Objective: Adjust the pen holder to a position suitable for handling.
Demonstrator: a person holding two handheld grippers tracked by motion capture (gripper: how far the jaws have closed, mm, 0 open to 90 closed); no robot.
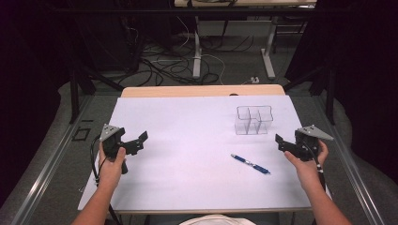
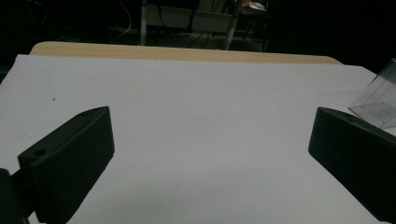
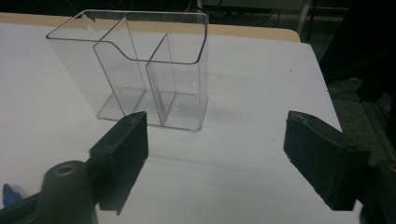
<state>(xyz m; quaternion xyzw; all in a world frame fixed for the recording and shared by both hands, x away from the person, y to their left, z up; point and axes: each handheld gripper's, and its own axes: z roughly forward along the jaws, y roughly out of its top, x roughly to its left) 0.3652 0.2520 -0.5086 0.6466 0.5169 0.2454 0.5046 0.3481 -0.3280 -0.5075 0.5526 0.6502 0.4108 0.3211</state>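
A clear plastic organizer (image 1: 254, 119) with several compartments stands upright on the white table sheet (image 1: 187, 154), right of centre. In the right gripper view the organizer (image 3: 140, 70) stands just beyond the jaws. A blue pen (image 1: 250, 164) lies flat in front of it, nearer the person; its tip (image 3: 8, 193) peeks in at the lower left of the right gripper view. My left gripper (image 1: 139, 140) hovers at the left side of the sheet, open and empty (image 2: 210, 154). At the right edge my right gripper (image 1: 281, 143) is open too, nothing between its jaws (image 3: 215, 158).
The sheet covers a wooden table whose far edge (image 1: 202, 90) shows beyond it. Behind the table are desk legs (image 1: 268, 56) and loose cables (image 1: 164, 65) on the floor. A metal rail (image 1: 356, 178) runs along the right side.
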